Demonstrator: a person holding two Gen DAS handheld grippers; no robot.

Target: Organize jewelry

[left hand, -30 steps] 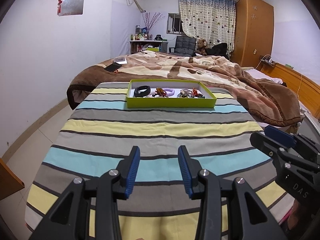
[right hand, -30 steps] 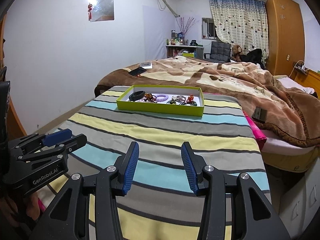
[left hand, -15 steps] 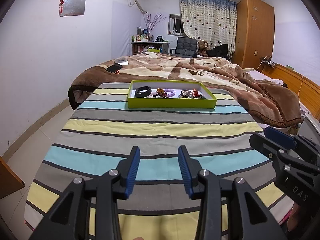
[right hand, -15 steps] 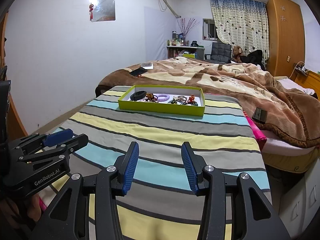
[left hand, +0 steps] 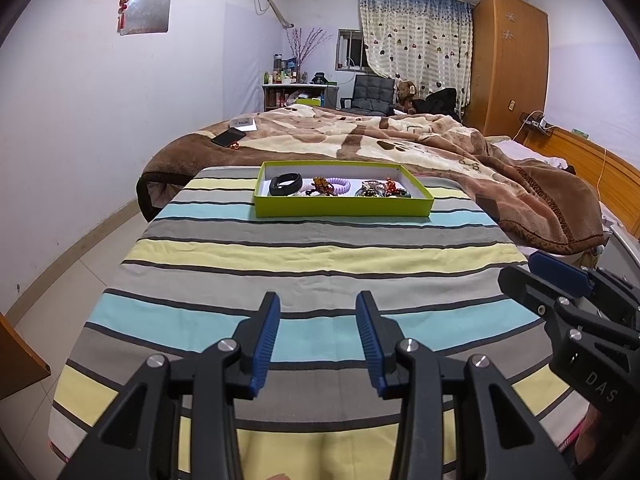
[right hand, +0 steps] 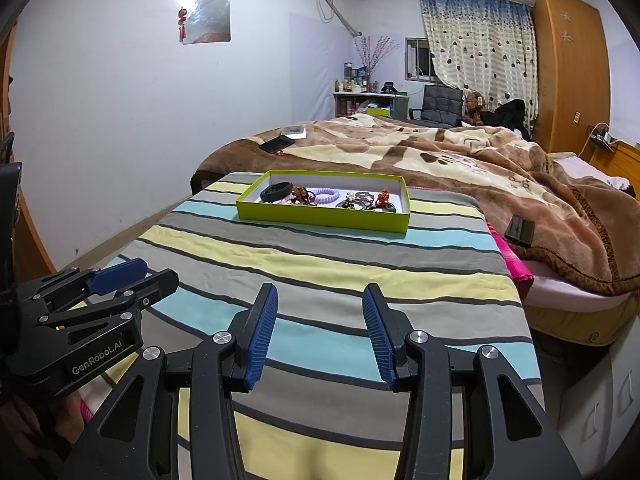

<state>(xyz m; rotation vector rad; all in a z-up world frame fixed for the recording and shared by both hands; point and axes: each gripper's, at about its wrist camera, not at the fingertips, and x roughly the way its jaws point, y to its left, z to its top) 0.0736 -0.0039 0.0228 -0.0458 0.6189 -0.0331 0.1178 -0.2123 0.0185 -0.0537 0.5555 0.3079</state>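
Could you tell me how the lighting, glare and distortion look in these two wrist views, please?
Left wrist view: even indoor light, strong fisheye bending of the striped cloth, dark corner vignette, green tray sharp though small. Right wrist view: same barrel distortion, a bright glare spot on the wall panel, and the left gripper looms large at the edge.

One green tray (left hand: 344,207) sits on one striped cloth (left hand: 312,252). In the tray lie one black band (left hand: 285,184), one lilac coil ring (left hand: 339,186), one amber-and-brown beaded piece (left hand: 322,186) and a tangled cluster of small pieces (left hand: 380,189) too mixed to count. Two grippers show: the left gripper (left hand: 316,340) and the right gripper (right hand: 320,336), each with two blue-padded fingers. Two dark phones lie on one brown blanket (right hand: 460,152): one (right hand: 277,144) at the far side, one (right hand: 520,230) at the right edge
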